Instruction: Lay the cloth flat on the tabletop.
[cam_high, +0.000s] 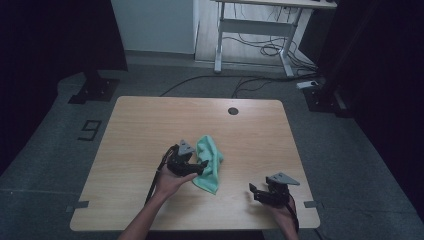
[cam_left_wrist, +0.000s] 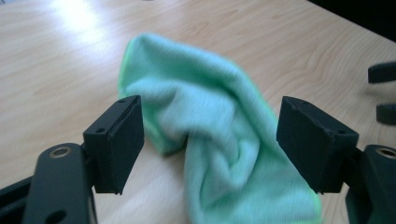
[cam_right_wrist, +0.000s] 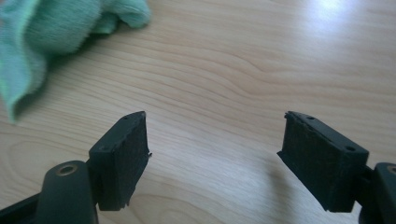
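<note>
A crumpled mint-green cloth (cam_high: 211, 161) lies on the wooden table (cam_high: 145, 125), a little in front of its middle. My left gripper (cam_high: 201, 168) sits at the cloth's left edge, held low in a hand. In the left gripper view its jaws stand wide apart with the cloth (cam_left_wrist: 201, 121) bunched between them, and neither pad presses on it. My right gripper (cam_high: 253, 190) rests near the table's front right, open over bare wood (cam_right_wrist: 215, 116). The cloth (cam_right_wrist: 42, 32) lies off to its upper left, apart from it.
A round cable hole (cam_high: 233, 111) sits near the table's far edge. Beyond the table stand a white desk frame (cam_high: 255, 30) with loose cables on the floor, and black stand bases at the left (cam_high: 95, 90) and right (cam_high: 320, 97).
</note>
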